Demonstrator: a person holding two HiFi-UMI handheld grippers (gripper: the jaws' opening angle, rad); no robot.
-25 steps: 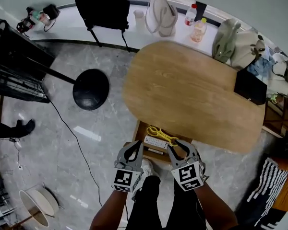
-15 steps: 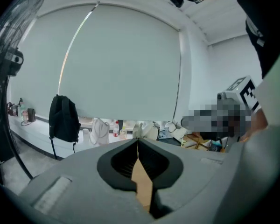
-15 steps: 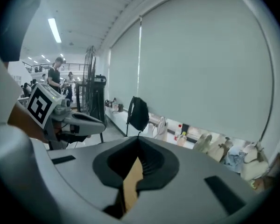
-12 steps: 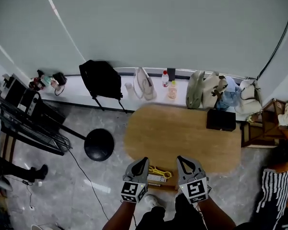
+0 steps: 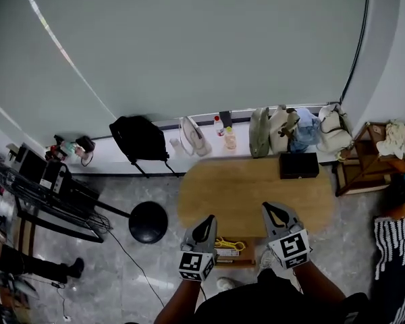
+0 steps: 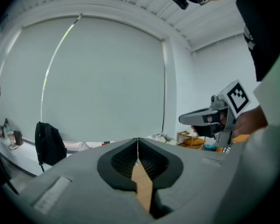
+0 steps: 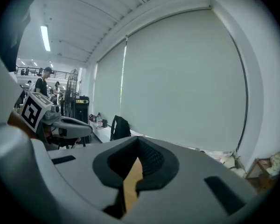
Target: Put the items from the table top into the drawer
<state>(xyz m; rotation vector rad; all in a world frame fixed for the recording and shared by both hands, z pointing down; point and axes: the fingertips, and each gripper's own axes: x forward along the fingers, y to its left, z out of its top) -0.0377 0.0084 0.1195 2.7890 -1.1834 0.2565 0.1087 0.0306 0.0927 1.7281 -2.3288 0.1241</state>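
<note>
Change since earlier frames: both grippers have come up from just over the drawer front, and we now hold them high and close to level. Our own view has lifted as well, so the blind [image 5: 189, 46] fills the upper half.
Left gripper [image 5: 208, 219]: jaws pressed together, with only a hairline seam at the tips. Nothing is between them, so it is empty.
Right gripper [image 5: 272, 210]: jaws closed tip to tip, nothing held.
Spacing: the 2 grippers sit side by side and apart, and each shows in the other's view.
Drawer [image 5: 237, 262]: open, sticking out from under the near edge of the table [image 5: 243, 194]. From the head view it lies between the 2 grippers.
Yellow cable [image 5: 224, 244]: lying in the drawer, toward its far side.
White strip [image 5: 227, 252]: in the drawer, just beside the cable on the near side. It is too small for us to tell what device it is.
Black box [image 5: 299, 165]: flat on the table top at the far right, well apart from the drawer and not yet put away.
Backpack [image 5: 139, 139]: black, against the sill, left of the table.
Bags [image 5: 277, 130]: a row on the sill behind the table.
</note>
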